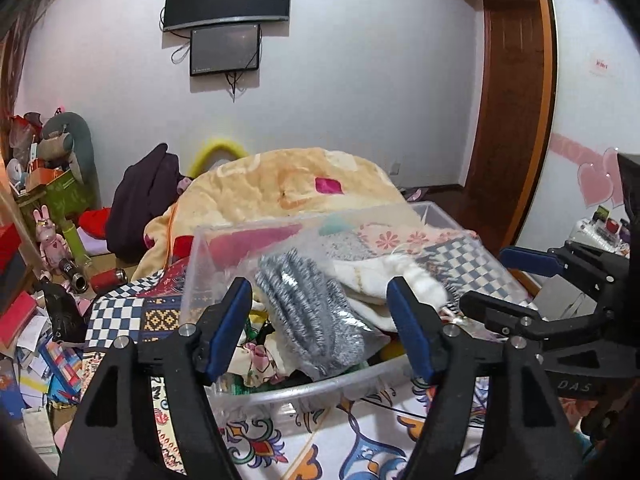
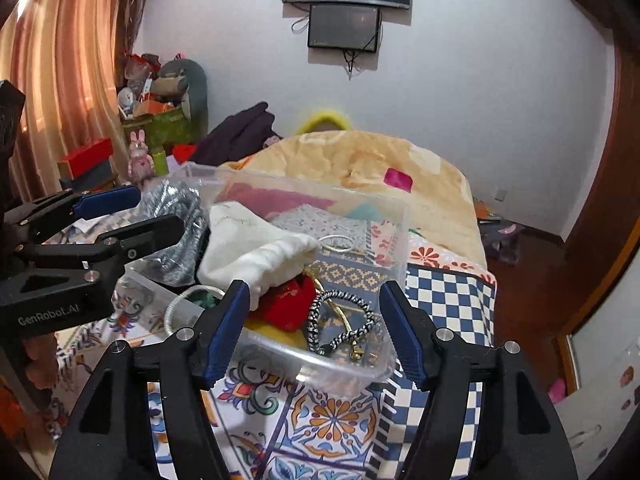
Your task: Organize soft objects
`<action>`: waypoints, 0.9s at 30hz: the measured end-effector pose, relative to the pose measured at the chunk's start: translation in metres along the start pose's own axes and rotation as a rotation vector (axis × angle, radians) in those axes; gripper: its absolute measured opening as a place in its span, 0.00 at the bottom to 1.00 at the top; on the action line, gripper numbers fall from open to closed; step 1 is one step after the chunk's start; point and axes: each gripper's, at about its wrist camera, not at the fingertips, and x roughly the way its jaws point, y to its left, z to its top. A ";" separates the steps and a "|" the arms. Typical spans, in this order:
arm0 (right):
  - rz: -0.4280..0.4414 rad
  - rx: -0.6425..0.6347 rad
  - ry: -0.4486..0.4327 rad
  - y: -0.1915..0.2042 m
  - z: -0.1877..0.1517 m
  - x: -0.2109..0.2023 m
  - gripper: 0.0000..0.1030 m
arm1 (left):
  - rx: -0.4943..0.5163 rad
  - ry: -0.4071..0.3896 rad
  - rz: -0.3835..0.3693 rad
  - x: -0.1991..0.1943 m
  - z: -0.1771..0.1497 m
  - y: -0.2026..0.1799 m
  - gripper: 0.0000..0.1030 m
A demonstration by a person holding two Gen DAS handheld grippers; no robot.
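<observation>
A clear plastic bin (image 1: 320, 390) (image 2: 344, 368) stands on the patterned bedspread, full of soft things. A grey fuzzy item in a clear bag (image 1: 312, 312) (image 2: 176, 232) lies on top, beside a cream cloth pouch (image 1: 376, 280) (image 2: 252, 248). A red pouch (image 2: 288, 304) and a black-and-white braided cord (image 2: 340, 320) lie lower in the bin. My left gripper (image 1: 320, 328) is open and empty just above the bin's near rim, around the grey item. My right gripper (image 2: 316, 328) is open and empty over the bin's right corner. Each gripper shows in the other's view.
A peach quilt (image 1: 288, 188) (image 2: 360, 160) is heaped behind the bin. A dark garment (image 1: 140, 200) lies at the bed's far left. Boxes, toys and papers clutter the floor (image 1: 48, 320) on the left. A wooden door frame (image 1: 516, 120) stands on the right.
</observation>
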 end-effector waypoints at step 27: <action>-0.022 0.054 -0.488 0.023 0.046 -0.159 1.00 | -0.004 -0.377 0.001 -0.178 0.051 -0.009 1.00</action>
